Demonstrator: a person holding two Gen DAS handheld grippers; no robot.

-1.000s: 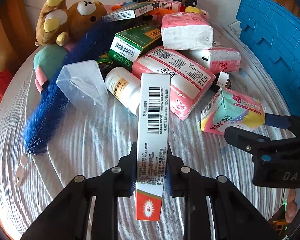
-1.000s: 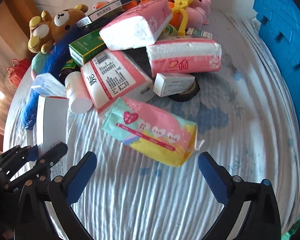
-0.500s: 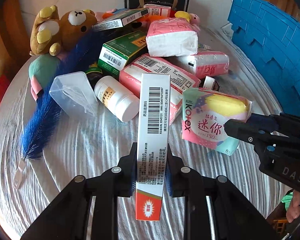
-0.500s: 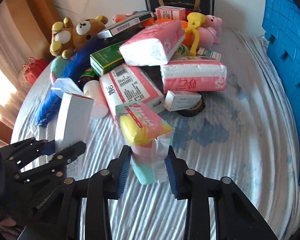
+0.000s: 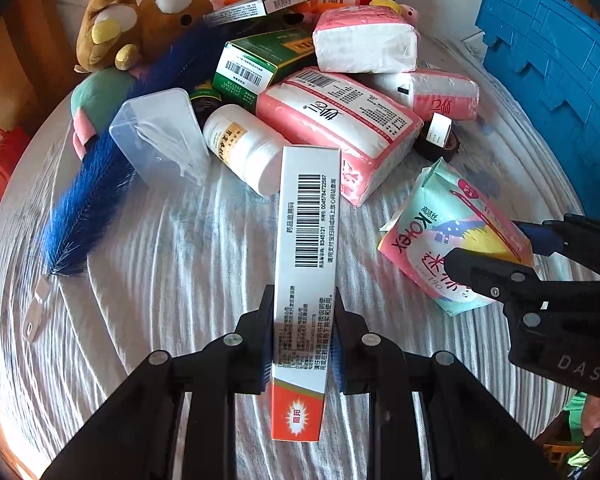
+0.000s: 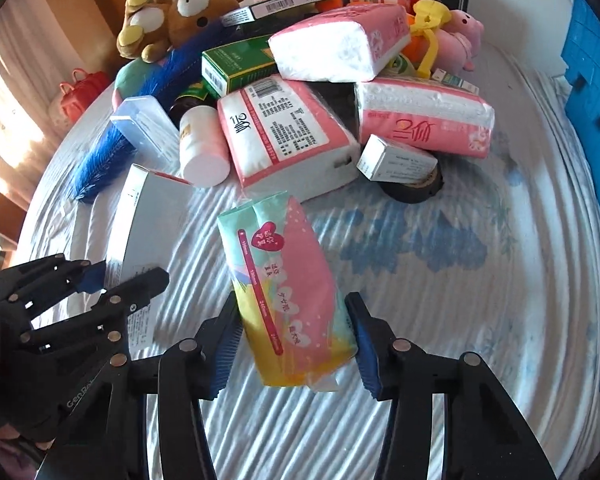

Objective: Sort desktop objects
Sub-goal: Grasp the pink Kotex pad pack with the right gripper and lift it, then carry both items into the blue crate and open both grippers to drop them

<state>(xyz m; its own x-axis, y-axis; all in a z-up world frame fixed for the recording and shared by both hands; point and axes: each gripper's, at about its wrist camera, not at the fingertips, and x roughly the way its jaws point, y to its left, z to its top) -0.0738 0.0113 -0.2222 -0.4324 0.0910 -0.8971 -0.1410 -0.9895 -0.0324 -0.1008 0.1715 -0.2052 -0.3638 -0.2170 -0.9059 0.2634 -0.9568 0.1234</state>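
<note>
My left gripper [image 5: 301,300] is shut on a long white box [image 5: 308,220] with a barcode and an orange end, held above the striped cloth. In the right wrist view that box [image 6: 148,216] and the left gripper [image 6: 120,276] sit at the left. A soft pink and mint Kotex pack [image 6: 288,280] lies lengthwise between the blue pads of my right gripper [image 6: 292,304]. Its jaws are opening, and the pads still lie against the pack's sides. The left wrist view shows the same pack [image 5: 432,236] tilted in the right gripper [image 5: 500,246].
A pile fills the far half of the cloth-covered table [image 5: 180,264]: pink tissue packs [image 5: 332,124], a white bottle [image 5: 244,148], a green box [image 5: 260,60], a clear case [image 5: 156,132], a blue feather brush [image 5: 88,196], a teddy bear [image 5: 148,20], a tape roll [image 6: 416,192]. A blue crate [image 5: 552,72] stands at the right.
The right gripper went from wide open to closed on the Kotex pack, lifted and turned it lengthwise, and now stands wider around it. The left gripper kept the white box still.
</note>
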